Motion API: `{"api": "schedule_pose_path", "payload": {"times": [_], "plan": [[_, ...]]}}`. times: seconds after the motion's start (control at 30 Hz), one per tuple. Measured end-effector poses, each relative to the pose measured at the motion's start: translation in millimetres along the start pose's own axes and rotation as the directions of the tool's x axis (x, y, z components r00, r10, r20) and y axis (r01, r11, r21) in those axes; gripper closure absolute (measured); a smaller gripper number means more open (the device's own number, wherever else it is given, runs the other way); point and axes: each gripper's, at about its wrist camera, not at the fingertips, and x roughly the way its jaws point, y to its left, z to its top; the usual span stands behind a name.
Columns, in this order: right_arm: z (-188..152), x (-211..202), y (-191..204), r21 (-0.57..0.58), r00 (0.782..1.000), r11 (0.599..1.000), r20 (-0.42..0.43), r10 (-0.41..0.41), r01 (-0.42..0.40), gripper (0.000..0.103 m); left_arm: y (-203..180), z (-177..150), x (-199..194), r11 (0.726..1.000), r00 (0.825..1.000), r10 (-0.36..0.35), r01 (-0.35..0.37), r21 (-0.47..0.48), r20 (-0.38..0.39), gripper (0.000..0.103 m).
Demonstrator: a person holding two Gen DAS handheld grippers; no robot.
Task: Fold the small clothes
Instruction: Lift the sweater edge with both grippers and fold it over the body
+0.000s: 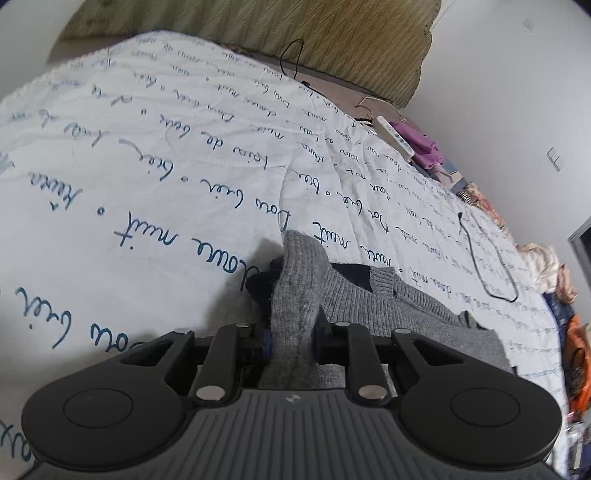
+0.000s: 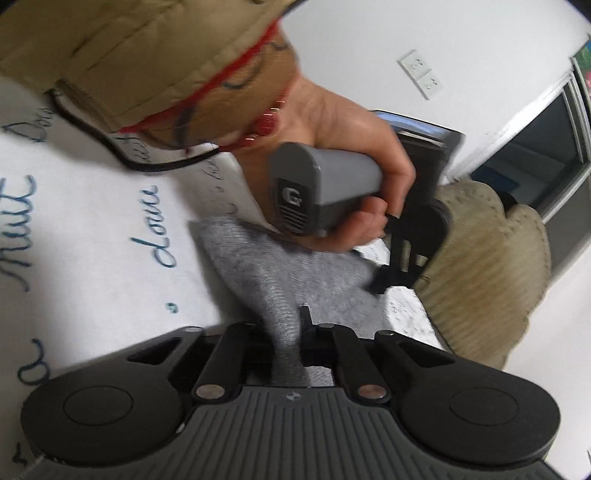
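A small grey knit sweater point(image 1: 369, 302) with a dark navy part point(image 1: 351, 275) lies on a white bedcover with blue script point(image 1: 147, 184). My left gripper point(image 1: 291, 328) is shut on a bunched fold of the sweater, which rises between its jaws. In the right wrist view, my right gripper point(image 2: 291, 339) is shut on another fold of the grey sweater point(image 2: 266, 258). Just beyond it a person's hand point(image 2: 351, 122) holds the left gripper's grey handle point(image 2: 317, 188), and its black fingers point(image 2: 388, 273) pinch the far edge of the knit.
A white remote point(image 1: 393, 138), purple cloth point(image 1: 421, 144) and a black cable point(image 1: 491, 258) lie along the bed's right side, with piled clothes point(image 1: 546, 266) beyond. An olive headboard cushion point(image 1: 295, 33) stands at the back. A tan sleeve point(image 2: 147, 48) and a beige cushion point(image 2: 487, 266) flank the sweater.
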Motion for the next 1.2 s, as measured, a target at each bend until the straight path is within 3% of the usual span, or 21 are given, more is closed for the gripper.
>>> {"api": "schedule_pose_path", "payload": {"times": [0.27,0.53,0.97,1.2], "plan": [[-7,-28,-37,0.169,0.997,0.985,0.08,0.022,-0.035,0.096,-35,0,-17,0.99,0.992,0.12,-0.121,0.073,0.027,0.086],[-31,-51,-73,0.316,0.996,0.948,0.085,0.006,-0.032,0.097,-83,-8,-24,0.942,0.96,0.262,-0.276,0.193,0.093,0.086],[-79,-85,-128,0.525,0.995,0.85,0.097,-0.01,-0.043,0.097,-154,-11,-28,0.903,0.935,0.315,-0.348,0.253,0.161,0.087],[-102,-104,-139,0.579,0.993,0.815,0.107,-0.043,-0.027,0.097,-192,-20,-18,0.892,0.934,0.311,-0.35,0.287,0.175,0.087]]}}
